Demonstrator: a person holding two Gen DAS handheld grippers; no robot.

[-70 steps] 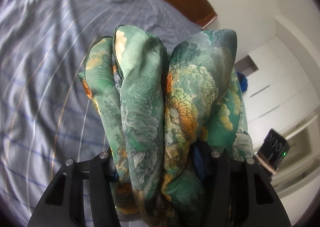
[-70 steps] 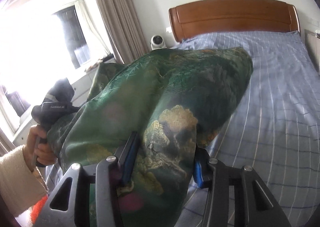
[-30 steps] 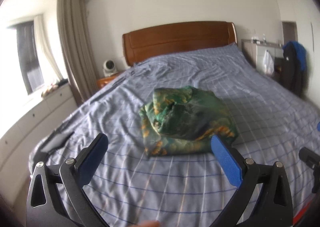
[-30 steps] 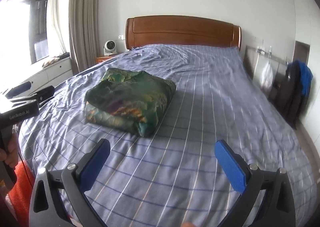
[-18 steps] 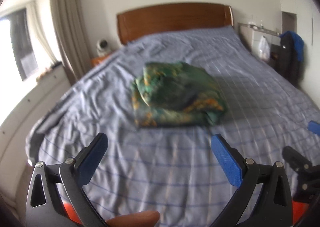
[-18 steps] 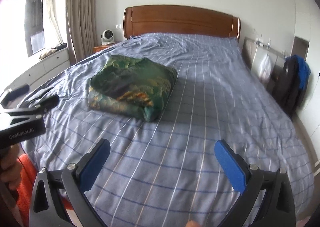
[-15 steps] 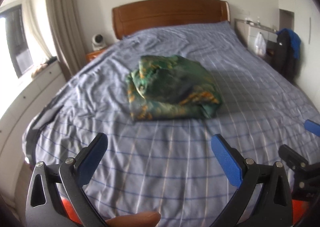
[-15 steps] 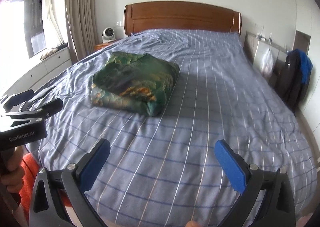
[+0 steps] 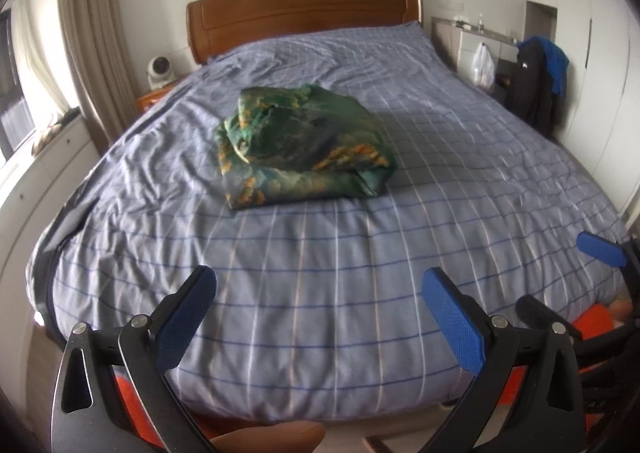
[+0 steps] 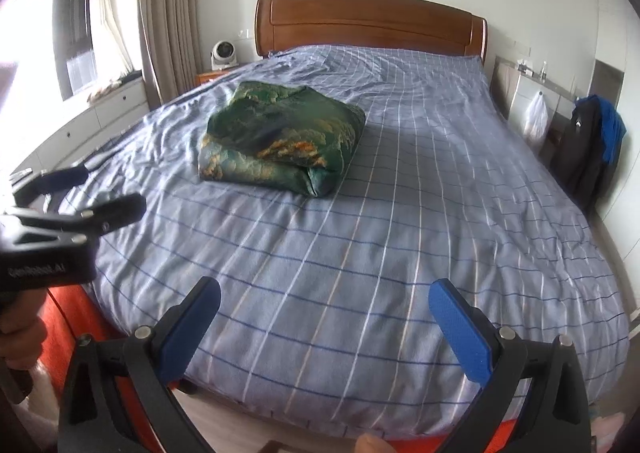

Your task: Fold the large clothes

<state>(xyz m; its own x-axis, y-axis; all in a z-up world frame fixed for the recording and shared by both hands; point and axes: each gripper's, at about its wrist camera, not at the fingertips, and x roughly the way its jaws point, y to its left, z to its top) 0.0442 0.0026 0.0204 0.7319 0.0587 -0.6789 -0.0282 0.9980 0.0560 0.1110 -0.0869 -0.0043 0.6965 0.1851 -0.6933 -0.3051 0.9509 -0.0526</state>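
Note:
A folded green garment with an orange and gold print (image 9: pixel 304 149) lies on the blue checked bed (image 9: pixel 340 265), left of the middle; it also shows in the right wrist view (image 10: pixel 280 141). My left gripper (image 9: pixel 320 293) is open and empty, held back near the foot of the bed, well apart from the garment. My right gripper (image 10: pixel 325 299) is open and empty, also back at the foot of the bed. The left gripper shows from the side in the right wrist view (image 10: pixel 84 189), and the right gripper at the left wrist view's right edge (image 9: pixel 568 281).
A wooden headboard (image 10: pixel 370 27) stands at the far end. A white fan (image 10: pixel 223 52) sits on a nightstand at the far left. White drawers (image 10: pixel 100 113) and curtains line the left wall. A dark and blue jacket (image 10: pixel 592 145) hangs at the right.
Both grippers let go of the garment, which now lies folded on the bed. Both have since drawn back toward the foot of the bed with jaws open.

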